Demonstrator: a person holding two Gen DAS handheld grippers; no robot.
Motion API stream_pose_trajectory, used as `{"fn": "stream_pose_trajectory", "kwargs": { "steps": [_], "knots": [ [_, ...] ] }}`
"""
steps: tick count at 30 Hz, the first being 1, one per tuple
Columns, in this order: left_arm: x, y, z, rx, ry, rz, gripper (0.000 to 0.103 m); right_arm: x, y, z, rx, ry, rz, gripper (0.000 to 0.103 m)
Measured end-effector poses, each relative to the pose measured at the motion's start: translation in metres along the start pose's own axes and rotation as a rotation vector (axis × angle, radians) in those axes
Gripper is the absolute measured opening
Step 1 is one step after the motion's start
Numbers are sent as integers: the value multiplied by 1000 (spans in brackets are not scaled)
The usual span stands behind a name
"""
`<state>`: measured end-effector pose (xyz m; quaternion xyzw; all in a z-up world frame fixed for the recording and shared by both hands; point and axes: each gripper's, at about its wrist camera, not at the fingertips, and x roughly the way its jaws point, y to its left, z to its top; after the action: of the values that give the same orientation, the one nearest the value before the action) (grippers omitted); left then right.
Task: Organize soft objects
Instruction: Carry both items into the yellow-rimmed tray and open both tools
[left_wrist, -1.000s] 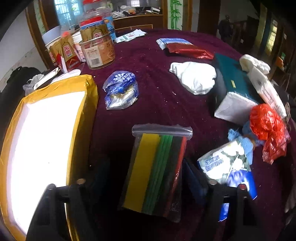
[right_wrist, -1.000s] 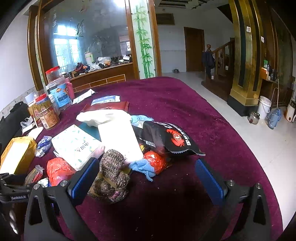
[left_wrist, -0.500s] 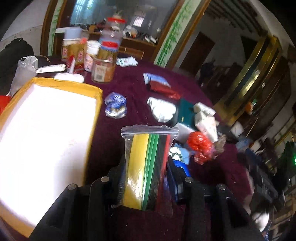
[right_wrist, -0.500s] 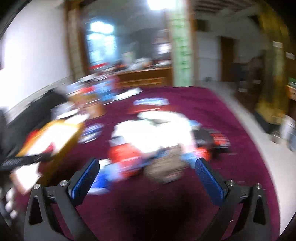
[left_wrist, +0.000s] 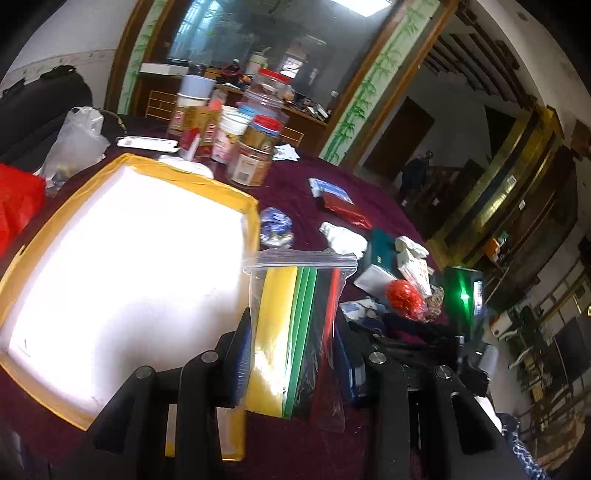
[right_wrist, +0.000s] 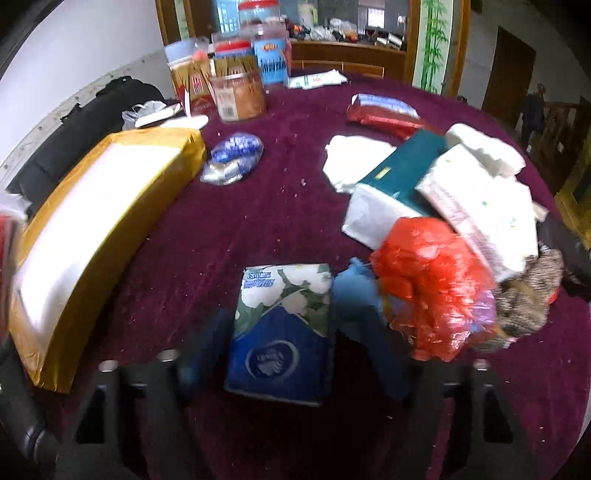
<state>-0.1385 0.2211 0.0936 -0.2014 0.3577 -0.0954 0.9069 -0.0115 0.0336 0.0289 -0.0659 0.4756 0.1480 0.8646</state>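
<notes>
Left gripper (left_wrist: 293, 363) clamped on zip bag (left_wrist: 295, 332), lifted just right of the tray (left_wrist: 236, 195); slippery, floppy. Right gripper (right_wrist: 275, 332) closing, fingers astride tissue pack (right_wrist: 280, 328) right of the tray; contact unclear. Light, squashy; best taken by its sides.

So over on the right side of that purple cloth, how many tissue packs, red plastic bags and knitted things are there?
Tissue packs: 3 (blue flowered pack, teal pack, white printed pack)
Red plastic bag: 1
Knitted thing: 1
Total: 5
</notes>
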Motion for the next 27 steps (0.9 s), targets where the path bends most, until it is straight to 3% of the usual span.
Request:
{"fn": "stream_pose_trajectory", "kwargs": {
  "steps": [1, 4, 9, 14, 17, 21, 27],
  "knots": [
    [-1, 4, 0, -8, -4, -1, 41, 0, 3, -2, 1, 1, 5, 49],
    [-4, 15, 0, -31, -8, -4, 41, -11, 3, -7, 7, -7, 11, 42],
    [-8, 34, 8, -69, -5, -21, 41, -50, 2, 0, 41, -69, 74, 41],
    [2, 47, 36, -81, 30, -13, 41, -78, 19, 34, 60, -118, 265, 41],
    [15, 52, 60, -57, 34, 15, 41, -64, 45, 65, 79, -86, 376, 41],
    [47, 74, 87, -106, 67, 0, 41, -24, 78, 99, 113, -26, 438, 42],
    [90, 103, 109, -152, 93, 27, 41, 31, 105, 126, 152, 12, 397, 42]
  ]
}}
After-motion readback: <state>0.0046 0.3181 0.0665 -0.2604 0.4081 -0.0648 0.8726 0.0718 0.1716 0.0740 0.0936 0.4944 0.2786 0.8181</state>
